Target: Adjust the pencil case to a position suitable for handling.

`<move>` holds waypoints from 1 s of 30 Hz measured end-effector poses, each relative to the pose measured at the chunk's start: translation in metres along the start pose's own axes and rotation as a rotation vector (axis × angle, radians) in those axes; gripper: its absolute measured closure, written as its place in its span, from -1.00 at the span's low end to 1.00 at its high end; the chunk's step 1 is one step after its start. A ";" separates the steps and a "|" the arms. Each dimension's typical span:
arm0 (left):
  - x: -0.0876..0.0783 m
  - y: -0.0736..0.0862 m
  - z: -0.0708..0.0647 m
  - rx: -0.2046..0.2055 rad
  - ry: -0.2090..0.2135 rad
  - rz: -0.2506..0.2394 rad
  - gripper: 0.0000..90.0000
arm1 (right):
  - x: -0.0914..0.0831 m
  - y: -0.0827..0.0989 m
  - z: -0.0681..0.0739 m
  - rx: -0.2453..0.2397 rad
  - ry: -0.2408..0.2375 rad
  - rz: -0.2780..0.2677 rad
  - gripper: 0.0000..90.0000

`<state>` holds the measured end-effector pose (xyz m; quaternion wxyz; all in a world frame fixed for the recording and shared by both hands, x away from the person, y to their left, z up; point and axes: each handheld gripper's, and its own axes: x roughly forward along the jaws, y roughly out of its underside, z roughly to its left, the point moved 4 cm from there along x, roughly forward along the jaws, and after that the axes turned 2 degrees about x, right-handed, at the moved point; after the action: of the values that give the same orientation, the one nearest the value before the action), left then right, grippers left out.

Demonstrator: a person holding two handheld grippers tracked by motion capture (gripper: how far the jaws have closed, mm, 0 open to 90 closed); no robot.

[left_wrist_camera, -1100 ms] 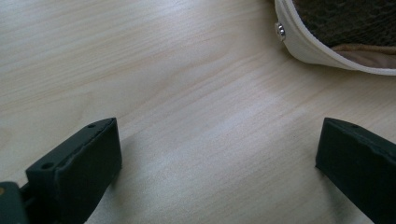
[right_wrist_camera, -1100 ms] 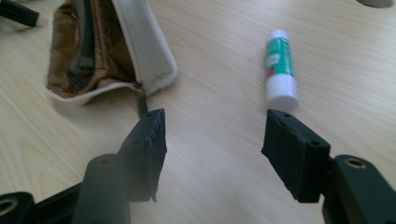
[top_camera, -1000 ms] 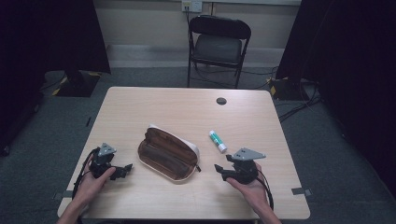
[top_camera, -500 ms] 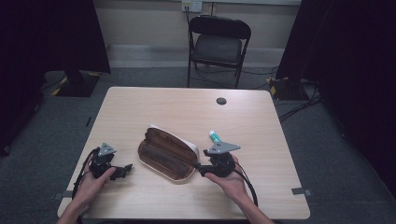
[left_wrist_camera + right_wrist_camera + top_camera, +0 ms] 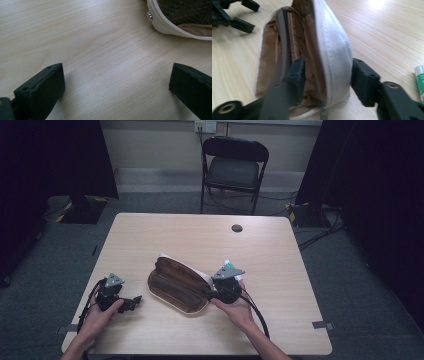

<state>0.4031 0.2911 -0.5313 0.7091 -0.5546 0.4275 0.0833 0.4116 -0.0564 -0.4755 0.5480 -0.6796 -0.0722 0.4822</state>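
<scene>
An open pencil case, white outside and brown inside, lies slantwise in the middle of the table. My right gripper is at its right end. In the right gripper view, one jaw is inside against the brown lining and the other outside against the white wall. The jaws have just been closing and now pinch that wall. A white and green glue stick lies just behind this gripper. My left gripper rests open on the bare wood left of the case.
The light wooden table has a small black round disc near its far edge. A black folding chair stands behind the table. Cables trail from both grippers toward the near edge.
My right gripper has moved left from the table's right side to the case's right end, and its jaws now straddle the case wall. The left gripper has stayed put.
</scene>
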 end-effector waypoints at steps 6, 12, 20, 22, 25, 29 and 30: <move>0.000 0.000 0.000 0.004 0.001 0.001 -1.00 | 0.005 0.005 -0.007 0.031 0.010 0.002 0.32; 0.000 0.000 0.001 0.010 0.000 0.006 -1.00 | 0.013 0.013 -0.007 0.041 0.009 0.028 0.31; 0.000 0.000 0.001 0.010 0.000 0.006 -1.00 | 0.009 0.018 -0.009 0.022 0.020 0.050 0.45; 0.000 0.000 0.000 0.004 0.000 0.001 -1.00 | 0.006 0.020 -0.012 0.026 0.022 0.049 0.54; 0.000 0.000 0.000 0.004 0.000 0.001 -1.00 | 0.001 0.024 -0.017 0.042 0.017 0.047 0.63; 0.000 0.000 0.000 0.004 0.000 0.001 -1.00 | -0.008 0.030 -0.022 0.044 0.000 0.058 0.68; 0.000 0.000 0.000 0.004 0.000 0.001 -1.00 | -0.010 0.031 -0.023 0.035 -0.004 0.055 0.67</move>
<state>0.4032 0.2913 -0.5312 0.7100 -0.5531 0.4280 0.0827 0.4098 -0.0908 -0.4964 0.5463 -0.6706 -0.0459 0.4998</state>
